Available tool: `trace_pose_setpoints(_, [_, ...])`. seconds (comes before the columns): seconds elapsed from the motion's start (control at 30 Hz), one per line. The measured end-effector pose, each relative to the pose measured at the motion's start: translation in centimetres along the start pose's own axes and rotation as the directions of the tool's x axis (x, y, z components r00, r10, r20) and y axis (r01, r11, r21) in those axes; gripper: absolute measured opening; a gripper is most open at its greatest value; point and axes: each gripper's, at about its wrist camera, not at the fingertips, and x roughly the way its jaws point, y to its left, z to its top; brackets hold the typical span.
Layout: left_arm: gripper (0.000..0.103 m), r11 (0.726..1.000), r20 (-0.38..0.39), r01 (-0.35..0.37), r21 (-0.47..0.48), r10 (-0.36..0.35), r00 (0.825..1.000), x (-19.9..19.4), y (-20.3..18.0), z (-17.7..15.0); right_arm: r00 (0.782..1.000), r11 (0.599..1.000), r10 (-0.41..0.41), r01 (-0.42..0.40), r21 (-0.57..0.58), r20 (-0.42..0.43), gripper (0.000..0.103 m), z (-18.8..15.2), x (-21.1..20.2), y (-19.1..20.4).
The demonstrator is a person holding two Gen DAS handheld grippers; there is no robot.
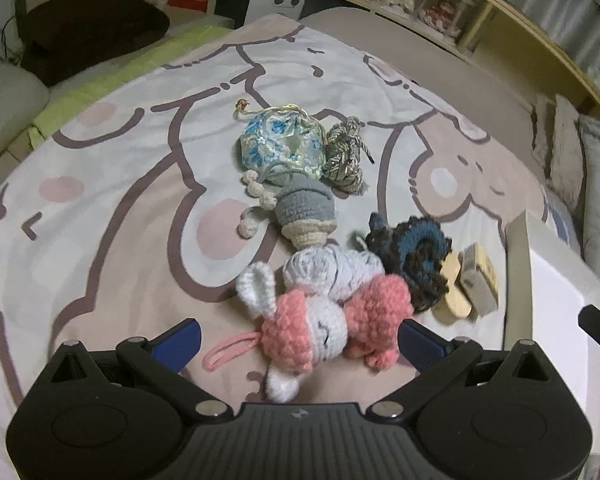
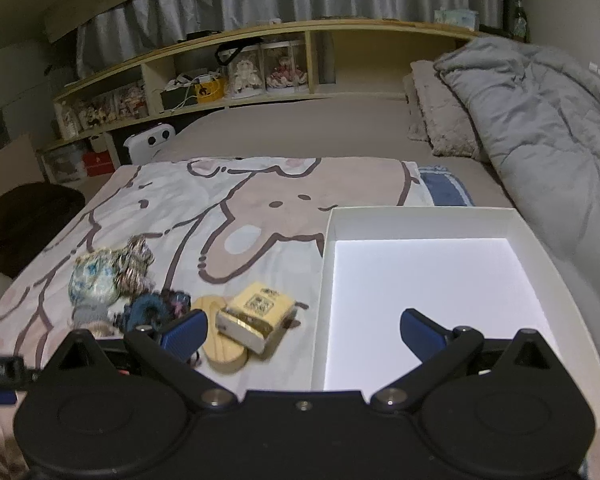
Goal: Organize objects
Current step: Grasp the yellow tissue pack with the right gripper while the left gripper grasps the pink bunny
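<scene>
A pink and white crochet sheep (image 1: 320,332) lies on the printed blanket, between the spread fingers of my open left gripper (image 1: 300,340). Beyond it sit a pale grey crochet piece (image 1: 328,272), a grey crochet bulb (image 1: 304,208), a blue brocade pouch (image 1: 280,144), a braided cord knot (image 1: 348,156) and a dark blue crochet flower (image 1: 416,256). A wooden piece (image 2: 220,344) and a yellow card box (image 2: 256,316) lie left of the white box (image 2: 420,216). My right gripper (image 2: 304,332) is open, straddling the white box's left wall, holding nothing.
A grey duvet (image 2: 540,120) and a beige pillow (image 2: 440,120) fill the bed's right side. Wooden shelves (image 2: 260,68) with display boxes run behind. A white appliance (image 1: 274,4) and a dark cushion (image 1: 92,28) stand past the blanket's far edge.
</scene>
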Motion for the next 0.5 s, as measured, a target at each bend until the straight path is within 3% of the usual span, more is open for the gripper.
trace_pose_setpoints(0.1, [0.103, 0.998, 0.005, 0.040, -0.049, -0.040, 0.999, 0.5, 0.0, 0.4, 0.999, 0.996, 0.034, -0.032, 0.080, -0.024, 0.101, 1.2, 1.7, -0.3])
trace_pose_setpoints(0.17, [0.103, 0.994, 0.010, 0.055, -0.091, -0.054, 0.998, 0.9, 0.0, 0.6, 0.998, 0.990, 0.050, -0.043, 0.131, -0.048, 0.092, 2.0, 2.9, -0.2])
trace_pose_setpoints(0.37, [0.101, 0.991, -0.034, 0.010, -0.132, -0.015, 0.999, 3.0, 0.5, 1.0, 0.982, 0.949, 0.102, -0.048, 0.312, -0.159, 0.076, 2.8, 6.8, 0.2])
trace_pose_setpoints(0.5, [0.096, 0.990, -0.046, 0.029, -0.137, -0.036, 0.998, 3.6, 0.7, 1.1, 0.971, 0.930, 0.113, -0.029, 0.367, -0.210, 0.072, 2.4, 8.8, 1.1])
